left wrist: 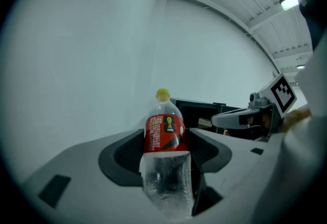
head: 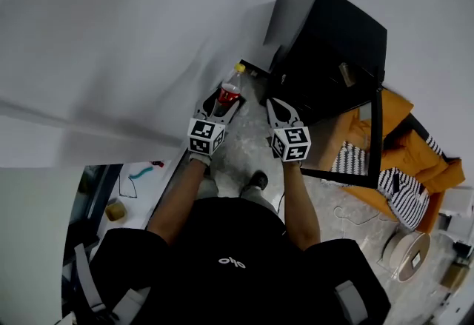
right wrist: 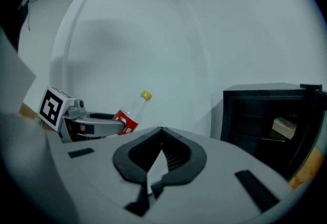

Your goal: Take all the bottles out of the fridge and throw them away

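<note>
— What do your tongs hold?
— My left gripper clamps the red-labelled bottle, clear of the fridge; my right gripper is closed and empty, near it; the fridge stands open ahead

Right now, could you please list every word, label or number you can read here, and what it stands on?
"FIFA": on the red label of the bottle in the left gripper.
Other print on that label: too small to read.
White mark on the black shirt: too blurred to read.
Marker cubes: patterns only, no words.
</note>
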Demonstrator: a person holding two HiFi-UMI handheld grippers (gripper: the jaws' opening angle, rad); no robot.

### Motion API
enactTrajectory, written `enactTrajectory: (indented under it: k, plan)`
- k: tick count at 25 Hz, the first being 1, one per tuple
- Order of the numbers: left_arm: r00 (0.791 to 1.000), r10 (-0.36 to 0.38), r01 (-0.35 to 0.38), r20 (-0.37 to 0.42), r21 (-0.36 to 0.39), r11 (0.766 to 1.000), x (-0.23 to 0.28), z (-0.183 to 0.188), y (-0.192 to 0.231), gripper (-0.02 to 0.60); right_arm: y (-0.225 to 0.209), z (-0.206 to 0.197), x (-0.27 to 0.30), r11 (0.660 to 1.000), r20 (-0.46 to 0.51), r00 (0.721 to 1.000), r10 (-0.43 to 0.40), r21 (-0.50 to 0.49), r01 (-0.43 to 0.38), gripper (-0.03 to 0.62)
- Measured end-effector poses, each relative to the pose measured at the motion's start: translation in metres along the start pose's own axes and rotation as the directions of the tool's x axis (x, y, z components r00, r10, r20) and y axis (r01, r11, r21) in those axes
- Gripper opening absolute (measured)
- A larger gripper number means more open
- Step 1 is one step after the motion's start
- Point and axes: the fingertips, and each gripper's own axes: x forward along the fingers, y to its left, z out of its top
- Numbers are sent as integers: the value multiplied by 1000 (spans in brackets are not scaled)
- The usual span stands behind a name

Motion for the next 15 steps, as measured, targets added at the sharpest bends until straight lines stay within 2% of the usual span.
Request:
enactTrajectory:
  k: [7, 15]
  plan:
    - [998, -30, 28, -48, -23, 999, 6, -28, 41, 273, 7, -17, 41, 1000, -41, 999, -8, 3, 8, 9]
    - [996, -30, 24, -82, -84, 996, 36, -77, 77, 273, -7, -71, 89, 998, -105, 994, -27, 52, 32, 9]
